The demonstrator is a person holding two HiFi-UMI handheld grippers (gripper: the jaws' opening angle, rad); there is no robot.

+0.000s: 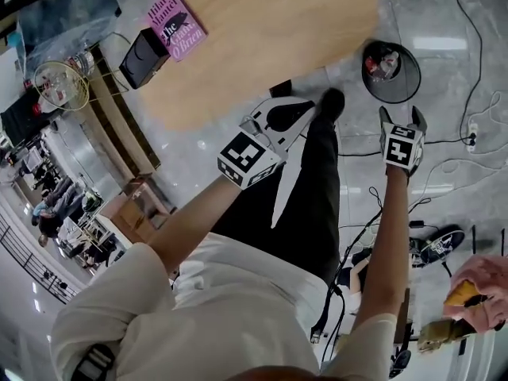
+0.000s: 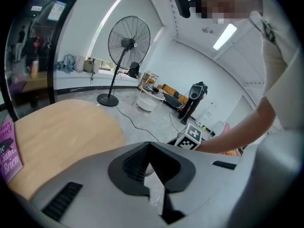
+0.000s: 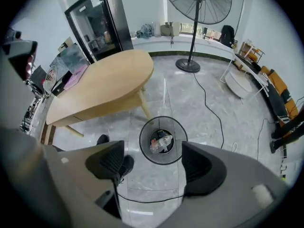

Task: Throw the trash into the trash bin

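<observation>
The trash bin on the floor holds trash, straight below the right tongs, which point steeply down, spread wide and empty. The left tongs are pinched together, slanting downward.

The desk is pale matt wood, smooth-topped. The floor is glossy polished stone. The trash bin is black wire mesh; the trash inside looks like crinkled clear plastic. The right gripper is matt grey plastic with ribbed black pads.
</observation>
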